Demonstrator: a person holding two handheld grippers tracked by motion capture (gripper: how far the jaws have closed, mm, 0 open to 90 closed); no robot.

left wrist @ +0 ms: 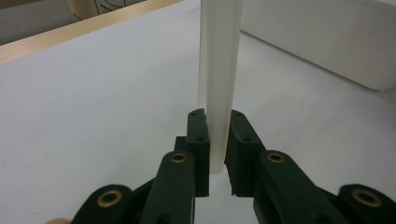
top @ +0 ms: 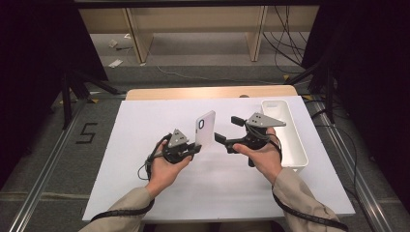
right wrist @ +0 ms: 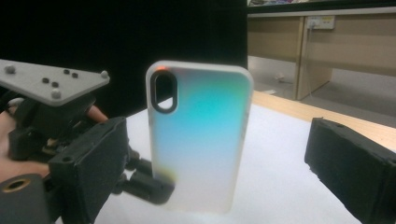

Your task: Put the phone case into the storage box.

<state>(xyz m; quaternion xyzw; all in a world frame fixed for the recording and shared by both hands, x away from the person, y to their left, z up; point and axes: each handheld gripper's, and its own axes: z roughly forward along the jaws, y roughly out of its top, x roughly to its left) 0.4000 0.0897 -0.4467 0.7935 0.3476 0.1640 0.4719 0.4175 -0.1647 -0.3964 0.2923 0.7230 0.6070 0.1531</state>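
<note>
The left tool (top: 193, 149) is pinching the translucent white plastic phone case (top: 205, 129) upright above the white counter (top: 145, 125), presenting it to the right tool (top: 227, 130), whose jaws are gaping wide, empty.

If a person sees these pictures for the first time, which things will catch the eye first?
First the phone case, held upright above the middle of the white table by the left gripper, clamped on its lower edge. Next the right gripper, open beside it, and the long white bin at the table's right edge.
</note>
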